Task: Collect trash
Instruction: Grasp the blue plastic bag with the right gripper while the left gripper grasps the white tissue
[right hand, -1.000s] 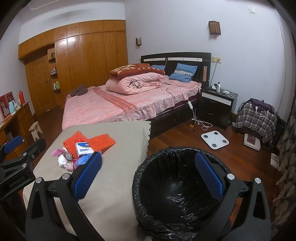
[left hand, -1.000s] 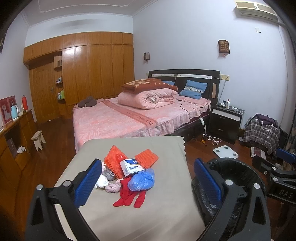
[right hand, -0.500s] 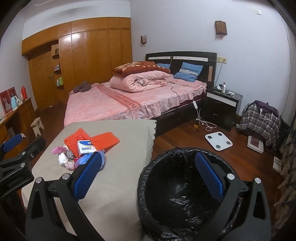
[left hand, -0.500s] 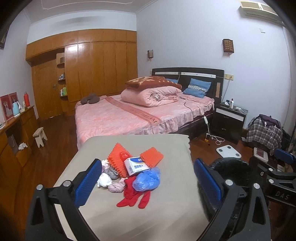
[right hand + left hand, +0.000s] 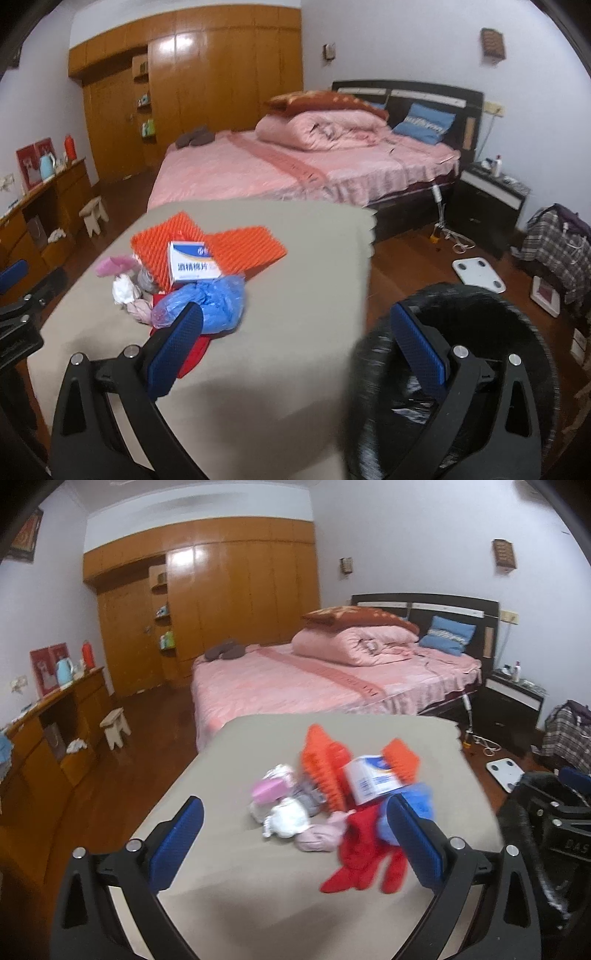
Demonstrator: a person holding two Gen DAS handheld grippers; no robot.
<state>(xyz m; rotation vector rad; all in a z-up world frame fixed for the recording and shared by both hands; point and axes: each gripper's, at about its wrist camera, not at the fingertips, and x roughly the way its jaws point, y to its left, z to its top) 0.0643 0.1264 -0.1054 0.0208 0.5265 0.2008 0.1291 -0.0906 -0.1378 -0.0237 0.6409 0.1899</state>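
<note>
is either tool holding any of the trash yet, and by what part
Nothing is held. The left tool and the right tool are both open and empty, above the table, short of the trash pile.

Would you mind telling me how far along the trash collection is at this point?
Nothing looks collected yet. The whole pile sits on the grey table: orange mats, white box, blue plastic bag, red glove, tissues. Both hand-held grippers, left and right, are open and empty. The bin shows only its black liner. Every piece remains.
</note>
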